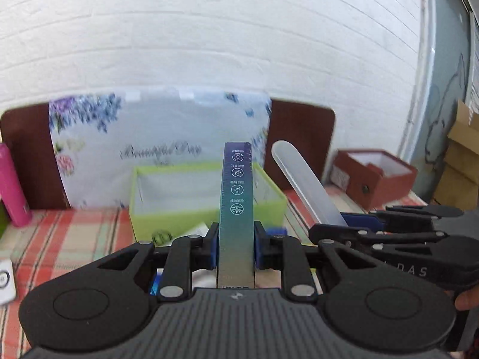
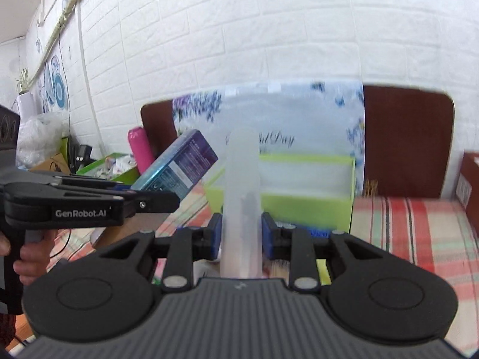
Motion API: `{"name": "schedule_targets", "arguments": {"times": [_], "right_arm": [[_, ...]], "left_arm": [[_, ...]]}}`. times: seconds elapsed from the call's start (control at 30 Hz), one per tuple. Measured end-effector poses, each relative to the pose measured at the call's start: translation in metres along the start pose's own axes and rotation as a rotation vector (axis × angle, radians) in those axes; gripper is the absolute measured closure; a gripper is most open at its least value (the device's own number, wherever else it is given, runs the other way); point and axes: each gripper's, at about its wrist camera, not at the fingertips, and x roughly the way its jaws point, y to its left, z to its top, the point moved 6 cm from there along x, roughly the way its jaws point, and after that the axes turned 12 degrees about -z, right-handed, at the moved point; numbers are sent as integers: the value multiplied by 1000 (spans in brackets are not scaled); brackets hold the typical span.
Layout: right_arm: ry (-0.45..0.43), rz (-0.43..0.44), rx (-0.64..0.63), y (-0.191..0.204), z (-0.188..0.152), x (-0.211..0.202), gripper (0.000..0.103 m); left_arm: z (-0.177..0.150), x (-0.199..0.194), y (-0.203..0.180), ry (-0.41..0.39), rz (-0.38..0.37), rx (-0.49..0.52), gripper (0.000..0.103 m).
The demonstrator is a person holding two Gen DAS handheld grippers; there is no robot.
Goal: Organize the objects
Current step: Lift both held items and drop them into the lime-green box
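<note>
Tongs, two sets, black with blue pads, each hand-held. Left tongs [image 1: 236,246]: narrowed onto one tall, slim teal-to-purple cardboard box [image 1: 236,203] printed with white round icons, pads pressed on both its narrow sides, box standing up and forward above the table. Right tongs [image 2: 242,239]: narrowed onto one frosted translucent plastic tube with a rounded end [image 2: 242,197], pads pressed on both sides, tube likewise raised off the table.

Table covering: one red, green and white plaid cloth [image 2: 419,233].

Open containers, two: one lime-green rectangular box with a white inside [image 1: 206,209], directly behind the held items; one reddish-brown box with a white inside [image 1: 375,176], further right near the wall.

Bottles, one: pink, cylindrical [image 1: 13,185], upright at the far left.

Bags, one: white plastic with purple and blue flower print and script lettering [image 1: 161,146], upright against one dark brown headboard-like panel [image 1: 302,137].

Backdrop: one white brick-pattern wall [image 1: 209,36].

Person: fingers of one hand [image 2: 28,257] on the left tool's handle, seen from the right wrist.
</note>
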Motion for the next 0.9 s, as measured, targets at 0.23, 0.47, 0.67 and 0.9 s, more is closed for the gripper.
{"name": "schedule_targets", "arguments": {"times": [0.23, 0.47, 0.67, 0.9], "right_arm": [[-1, -57, 2, -12, 44, 79, 76], [54, -91, 24, -23, 48, 171, 76], [146, -101, 26, -25, 26, 234, 76], [245, -81, 21, -20, -3, 271, 76]], "left_arm": [[47, 58, 44, -22, 92, -21, 81], [55, 136, 100, 31, 115, -55, 81], [43, 183, 129, 111, 121, -63, 81], [25, 209, 146, 183, 135, -67, 81]]}}
